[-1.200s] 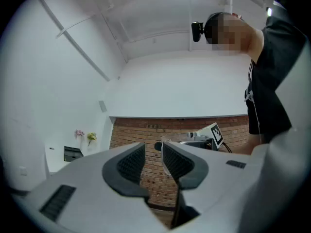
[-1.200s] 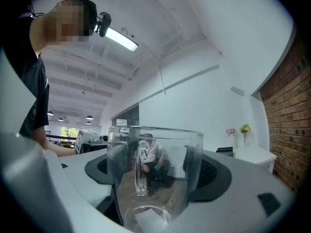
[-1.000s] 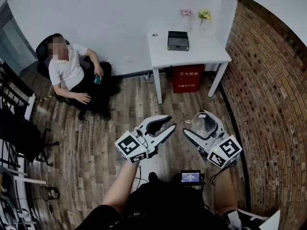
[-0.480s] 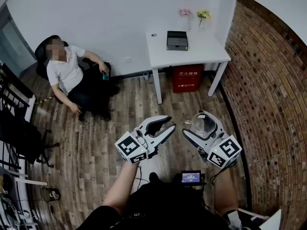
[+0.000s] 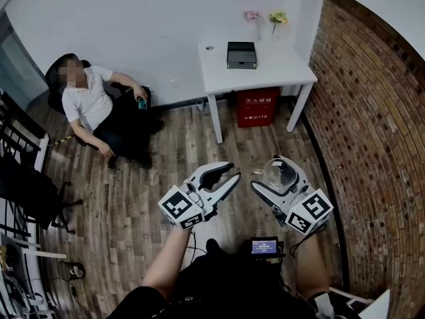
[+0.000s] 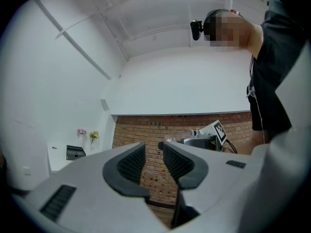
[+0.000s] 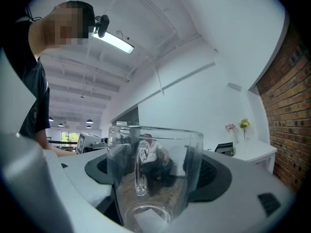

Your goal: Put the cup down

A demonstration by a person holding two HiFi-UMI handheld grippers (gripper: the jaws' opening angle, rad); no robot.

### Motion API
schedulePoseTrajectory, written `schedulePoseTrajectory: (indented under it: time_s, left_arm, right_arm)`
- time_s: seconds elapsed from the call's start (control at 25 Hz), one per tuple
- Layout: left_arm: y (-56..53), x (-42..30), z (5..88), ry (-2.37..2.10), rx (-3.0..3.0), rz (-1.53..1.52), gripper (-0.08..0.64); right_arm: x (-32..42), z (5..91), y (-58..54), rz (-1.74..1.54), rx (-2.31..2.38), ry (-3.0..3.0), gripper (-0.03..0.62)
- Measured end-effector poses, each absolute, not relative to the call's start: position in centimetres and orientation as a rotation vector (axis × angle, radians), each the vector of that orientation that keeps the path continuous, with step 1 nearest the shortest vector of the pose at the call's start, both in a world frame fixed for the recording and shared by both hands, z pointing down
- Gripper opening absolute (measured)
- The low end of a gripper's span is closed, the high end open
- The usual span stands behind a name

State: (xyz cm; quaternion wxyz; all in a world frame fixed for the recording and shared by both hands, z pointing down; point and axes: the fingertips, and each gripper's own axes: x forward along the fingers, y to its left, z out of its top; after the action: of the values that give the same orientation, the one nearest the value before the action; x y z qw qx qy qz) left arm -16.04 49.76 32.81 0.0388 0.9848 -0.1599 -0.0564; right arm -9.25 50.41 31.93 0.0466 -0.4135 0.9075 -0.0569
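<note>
A clear glass cup (image 5: 280, 173) with a handle is held upright between the jaws of my right gripper (image 5: 269, 171), well above the wooden floor (image 5: 133, 198). In the right gripper view the cup (image 7: 155, 174) fills the space between the dark pads (image 7: 216, 171), which press on its sides. To its left my left gripper (image 5: 238, 171) hangs at the same height. Its jaws stand a narrow gap apart with nothing between them, as the left gripper view (image 6: 154, 147) shows. The white table (image 5: 265, 72) stands farther off by the back wall.
On the table lie a black box (image 5: 241, 55) and small flowers (image 5: 277, 18); a red box (image 5: 257, 106) sits under it. A person sits in a chair (image 5: 93, 105) at the left. A brick wall (image 5: 372, 111) runs along the right, a black rack (image 5: 20, 165) at far left.
Both grippers stay where they were, the cup still held. The seated person has shifted an arm, and the head view has tilted slightly.
</note>
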Motion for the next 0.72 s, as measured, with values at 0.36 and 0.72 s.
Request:
schedulePoseTrajectory:
  time_s: [0.36,0.72]
  left_arm:
    - [50.3,-12.7,33.2,-0.496,3.025,-0.134,0.107]
    - [50.1,-9.3,33.8,-0.551,3.027,-0.126,0.106]
  right_arm:
    - [-5.9,32.5,50.8,-0.189,-1.241,2.766,0.420]
    - [-2.3,33.1,50.7,-0.192,-1.214,2.786,0.420]
